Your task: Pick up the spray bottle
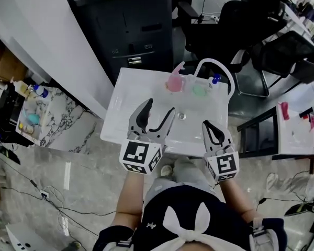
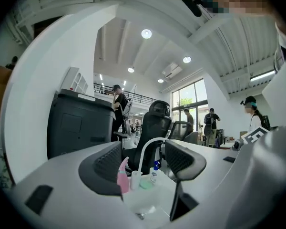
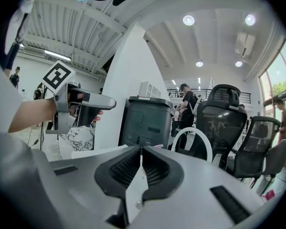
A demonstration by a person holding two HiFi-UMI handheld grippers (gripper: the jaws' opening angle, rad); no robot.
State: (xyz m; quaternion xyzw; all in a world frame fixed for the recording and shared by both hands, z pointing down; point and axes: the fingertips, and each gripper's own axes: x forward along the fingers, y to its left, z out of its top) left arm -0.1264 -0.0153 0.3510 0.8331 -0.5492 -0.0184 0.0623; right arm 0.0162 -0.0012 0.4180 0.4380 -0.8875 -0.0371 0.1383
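A pink spray bottle stands upright at the back of a white sink, left of the arched white faucet. My left gripper hovers over the sink's front edge, open, its jaws wide apart with nothing between them; the bottle is well beyond its tips. To the right, my right gripper is held at the same front edge, shut and empty. The left gripper also shows in the right gripper view, at the left.
A white cup, a green item and a small blue-capped bottle stand by the faucet. Behind the sink are a black cabinet and office chairs. A marble counter with bottles lies left. People stand far off.
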